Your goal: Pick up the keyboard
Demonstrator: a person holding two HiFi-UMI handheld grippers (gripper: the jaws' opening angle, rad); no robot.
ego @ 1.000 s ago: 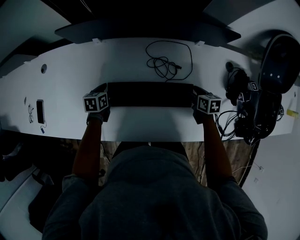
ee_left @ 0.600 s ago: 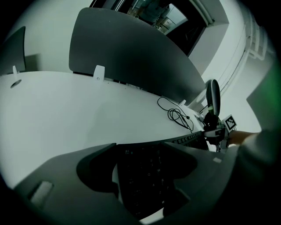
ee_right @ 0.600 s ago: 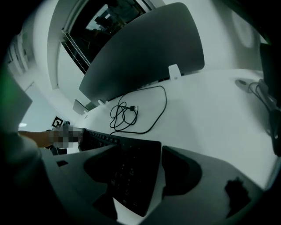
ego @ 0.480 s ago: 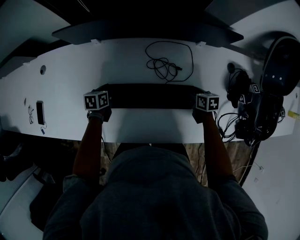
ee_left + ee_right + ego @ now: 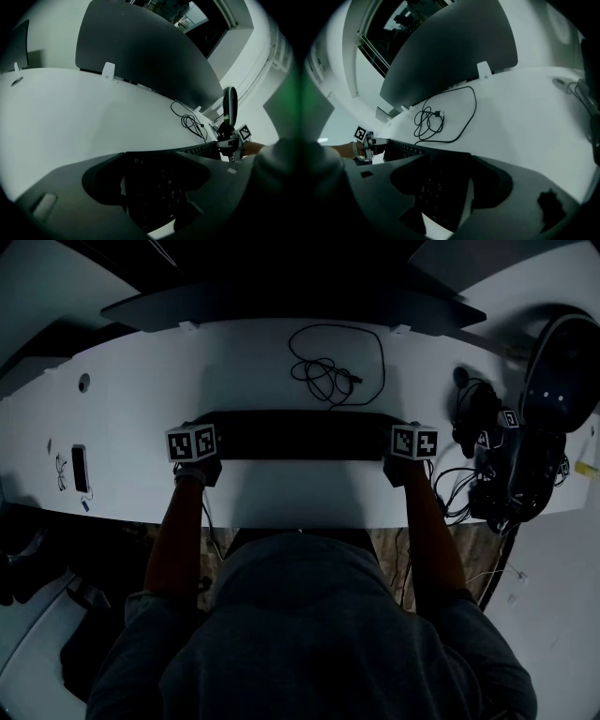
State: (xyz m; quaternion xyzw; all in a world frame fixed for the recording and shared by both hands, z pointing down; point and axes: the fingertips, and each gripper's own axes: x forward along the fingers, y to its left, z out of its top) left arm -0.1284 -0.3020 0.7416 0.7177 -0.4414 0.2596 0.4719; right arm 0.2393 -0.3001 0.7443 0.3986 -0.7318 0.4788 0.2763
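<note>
White surface (image 5: 281, 488) is noted bearing the black keyboard (image 5: 300, 434), laid parallel to the near edge with bare room in front. The left gripper (image 5: 152, 168) and right gripper (image 5: 450, 164) are set at its ends. Both pairs of jaws have just been opening and stand apart, keyboard ends between them, unclamped. A coiled cable (image 5: 328, 362) lies behind.

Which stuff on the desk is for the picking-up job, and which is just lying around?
For the job: keyboard; left gripper and right gripper, jaws just opened around its ends.
Just lying about: coiled cable; small dark device; heap of gear and cables.
</note>
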